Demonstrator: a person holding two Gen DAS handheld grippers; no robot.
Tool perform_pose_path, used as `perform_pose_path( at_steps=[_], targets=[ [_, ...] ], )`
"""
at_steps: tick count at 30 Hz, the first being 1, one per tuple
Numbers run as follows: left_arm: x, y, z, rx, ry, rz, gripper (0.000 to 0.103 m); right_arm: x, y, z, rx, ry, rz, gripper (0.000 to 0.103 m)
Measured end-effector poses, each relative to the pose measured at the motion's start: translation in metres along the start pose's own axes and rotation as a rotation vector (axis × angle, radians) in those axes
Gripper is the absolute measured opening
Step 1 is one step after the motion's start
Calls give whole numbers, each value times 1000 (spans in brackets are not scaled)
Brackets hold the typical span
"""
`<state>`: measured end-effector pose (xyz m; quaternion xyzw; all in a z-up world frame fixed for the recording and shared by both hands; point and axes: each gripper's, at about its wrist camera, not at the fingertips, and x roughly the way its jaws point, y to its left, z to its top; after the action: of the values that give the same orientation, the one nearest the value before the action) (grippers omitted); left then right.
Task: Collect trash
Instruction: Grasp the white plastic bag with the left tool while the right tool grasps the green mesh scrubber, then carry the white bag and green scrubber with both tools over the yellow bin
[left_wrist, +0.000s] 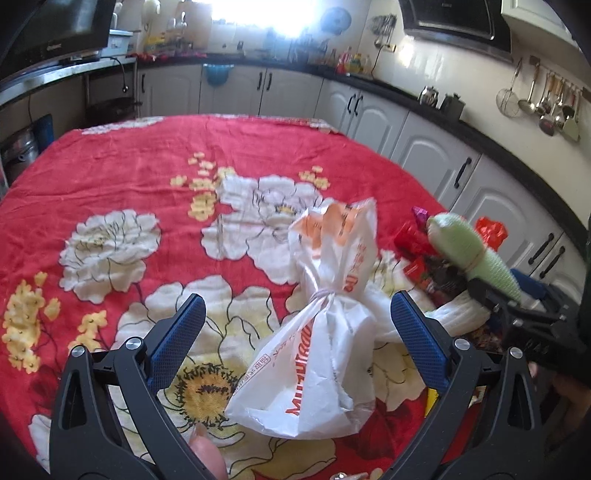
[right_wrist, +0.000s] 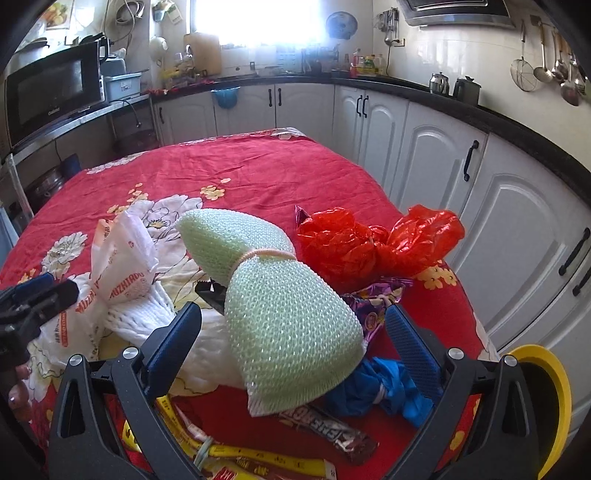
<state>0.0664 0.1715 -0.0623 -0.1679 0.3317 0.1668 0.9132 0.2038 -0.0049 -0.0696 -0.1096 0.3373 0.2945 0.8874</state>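
A tied white plastic bag with orange print (left_wrist: 325, 339) lies on the red flowered tablecloth (left_wrist: 147, 166). My left gripper (left_wrist: 297, 325) is open, its blue pads on either side of the bag's tied neck, apart from it. A pale green foam net wrap tied with a band (right_wrist: 280, 314) stands between the open pads of my right gripper (right_wrist: 293, 328). Around it lie a red plastic bag (right_wrist: 373, 243), a blue bag (right_wrist: 384, 387), a white foam net (right_wrist: 147, 314), a purple wrapper (right_wrist: 373, 306), a brown snack wrapper (right_wrist: 332, 432) and yellow wrappers (right_wrist: 251, 458). The white bag also shows in the right wrist view (right_wrist: 122, 258).
White kitchen cabinets (right_wrist: 436, 166) with a dark counter run along the right and back. A microwave (right_wrist: 51, 88) stands at the back left. A yellow round object (right_wrist: 550, 398) sits at the right gripper's side. The table's right edge lies near the red bag.
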Motion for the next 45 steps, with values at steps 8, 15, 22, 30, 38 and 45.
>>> perform_pose_path(
  at_steps=[8, 15, 22, 30, 38, 45],
  targets=[
    [10, 4, -7, -15, 50, -66, 88, 6, -6, 0, 11, 28, 28, 65],
    [12, 3, -8, -2, 87, -94, 59, -8, -5, 2, -8, -22, 38, 47],
    [2, -1, -5, 34, 56, -114, 37, -26, -10, 8, 22, -83, 46, 38],
    [-22, -3, 8, 42, -36, -122, 34, -53, -18, 11, 53, -152, 72, 38],
    [-47, -30, 15, 95, -108, -172, 33, -83, -31, 4, 88, -205, 64, 38],
    [-57, -61, 14, 151, -136, -213, 33, -107, -48, -8, 139, -242, 39, 38]
  ],
)
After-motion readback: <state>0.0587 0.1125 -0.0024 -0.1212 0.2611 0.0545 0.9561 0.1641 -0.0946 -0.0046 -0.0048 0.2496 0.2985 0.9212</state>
